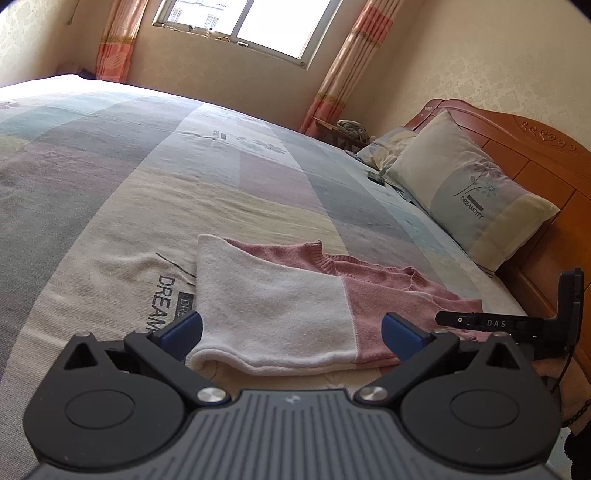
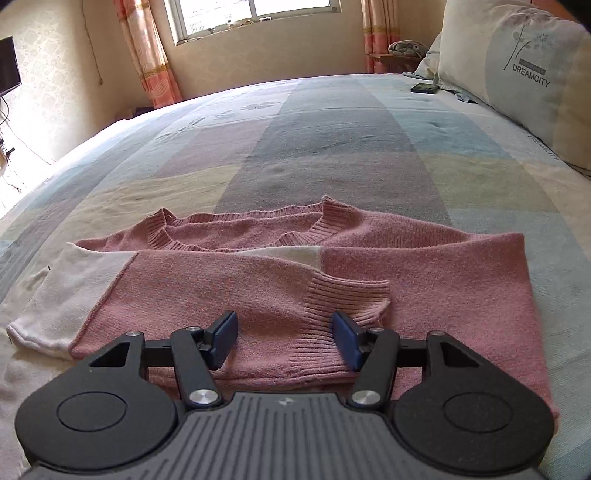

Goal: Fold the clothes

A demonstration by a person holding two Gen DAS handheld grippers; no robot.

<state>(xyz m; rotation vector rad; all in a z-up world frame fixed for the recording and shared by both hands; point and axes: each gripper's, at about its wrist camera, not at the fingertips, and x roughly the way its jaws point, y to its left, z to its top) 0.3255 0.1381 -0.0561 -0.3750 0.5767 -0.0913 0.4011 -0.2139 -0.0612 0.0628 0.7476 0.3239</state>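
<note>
A pink and white knit sweater (image 2: pixel 332 266) lies partly folded on the bed, its ribbed collar (image 2: pixel 240 225) on the far side. In the left wrist view its white lower part (image 1: pixel 273 306) is nearest, the pink part (image 1: pixel 399 295) to the right. My left gripper (image 1: pixel 291 332) is open, its blue pads on either side of the white folded edge, nothing pinched. My right gripper (image 2: pixel 286 338) is open above a folded-in sleeve with a ribbed cuff (image 2: pixel 343 299). The right gripper's black body (image 1: pixel 517 325) shows at the right in the left wrist view.
The bed (image 2: pixel 332 140) carries a pastel patchwork sheet printed DREAMCITY. Pillows (image 1: pixel 469 184) lean on the wooden headboard (image 1: pixel 546 162) at the right. A small dark device (image 2: pixel 424 88) lies near the pillows. A window (image 1: pixel 243 22) with pink curtains is behind.
</note>
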